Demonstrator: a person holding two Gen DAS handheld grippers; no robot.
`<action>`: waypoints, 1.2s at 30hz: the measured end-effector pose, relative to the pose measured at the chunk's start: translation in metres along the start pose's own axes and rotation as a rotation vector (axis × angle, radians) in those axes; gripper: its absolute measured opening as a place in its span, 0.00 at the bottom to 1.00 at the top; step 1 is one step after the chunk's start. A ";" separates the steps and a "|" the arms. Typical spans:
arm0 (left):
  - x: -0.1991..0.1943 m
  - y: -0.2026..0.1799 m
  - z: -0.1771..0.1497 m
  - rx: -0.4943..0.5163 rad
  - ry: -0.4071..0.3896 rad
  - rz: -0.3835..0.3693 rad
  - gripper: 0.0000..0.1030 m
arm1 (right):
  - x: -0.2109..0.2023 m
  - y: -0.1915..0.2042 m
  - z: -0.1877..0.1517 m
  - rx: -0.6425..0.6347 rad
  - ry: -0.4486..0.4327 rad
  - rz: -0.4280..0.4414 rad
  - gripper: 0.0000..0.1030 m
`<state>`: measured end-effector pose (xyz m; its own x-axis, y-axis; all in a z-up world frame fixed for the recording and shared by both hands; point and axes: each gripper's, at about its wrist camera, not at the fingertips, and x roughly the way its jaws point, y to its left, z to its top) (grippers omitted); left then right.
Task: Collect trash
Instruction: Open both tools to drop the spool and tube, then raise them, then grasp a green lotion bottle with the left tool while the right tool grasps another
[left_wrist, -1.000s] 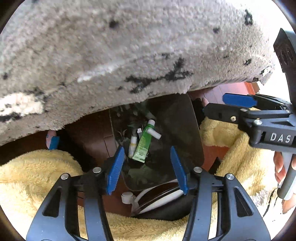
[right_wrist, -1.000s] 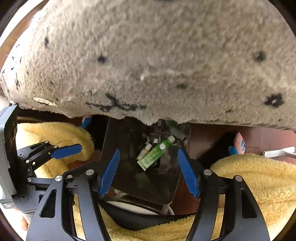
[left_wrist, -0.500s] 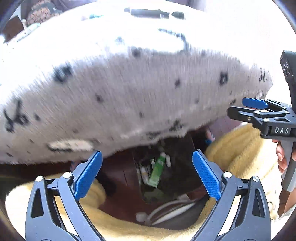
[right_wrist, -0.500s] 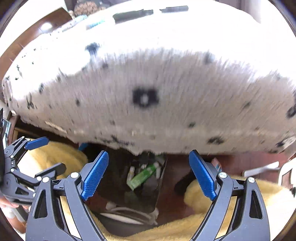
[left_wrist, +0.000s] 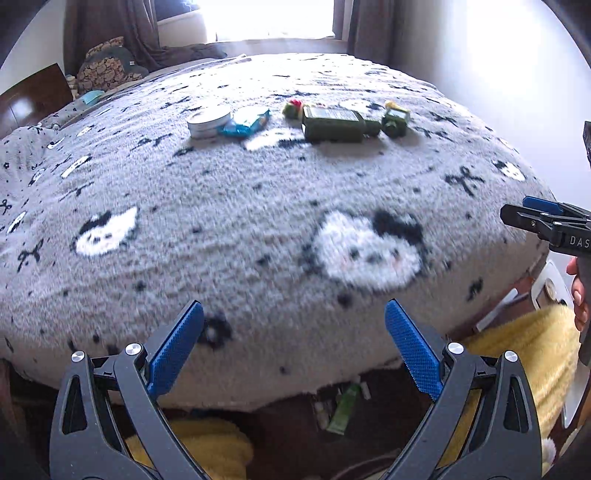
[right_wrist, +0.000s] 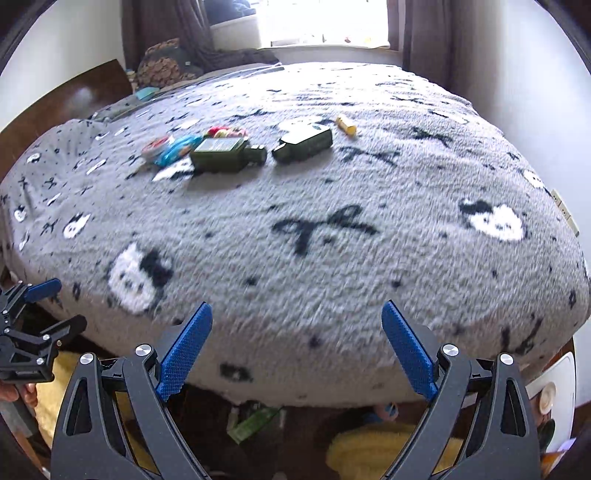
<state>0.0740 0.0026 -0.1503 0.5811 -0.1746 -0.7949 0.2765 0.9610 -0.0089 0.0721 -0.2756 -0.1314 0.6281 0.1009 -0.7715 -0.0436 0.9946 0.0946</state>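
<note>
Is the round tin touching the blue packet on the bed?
Touching. The left wrist view shows the blue packet lying against the round tin, no gap.

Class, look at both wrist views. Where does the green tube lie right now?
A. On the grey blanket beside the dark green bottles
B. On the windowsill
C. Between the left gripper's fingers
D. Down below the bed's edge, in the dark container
D: the green tube lies below the grey blanket's edge in the dark container, with neither gripper holding it.
</note>
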 end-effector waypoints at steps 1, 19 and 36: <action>0.004 0.000 0.007 0.001 -0.003 0.000 0.91 | 0.007 -0.003 0.009 0.006 -0.002 -0.009 0.91; 0.083 -0.020 0.101 0.077 0.006 -0.039 0.91 | 0.118 0.002 0.125 0.005 0.025 -0.020 0.86; 0.119 -0.027 0.141 0.083 0.012 -0.078 0.91 | 0.178 0.003 0.157 -0.135 0.108 -0.003 0.89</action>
<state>0.2436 -0.0746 -0.1592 0.5462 -0.2451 -0.8010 0.3832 0.9234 -0.0212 0.3058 -0.2583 -0.1692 0.5418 0.0931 -0.8353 -0.1501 0.9886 0.0129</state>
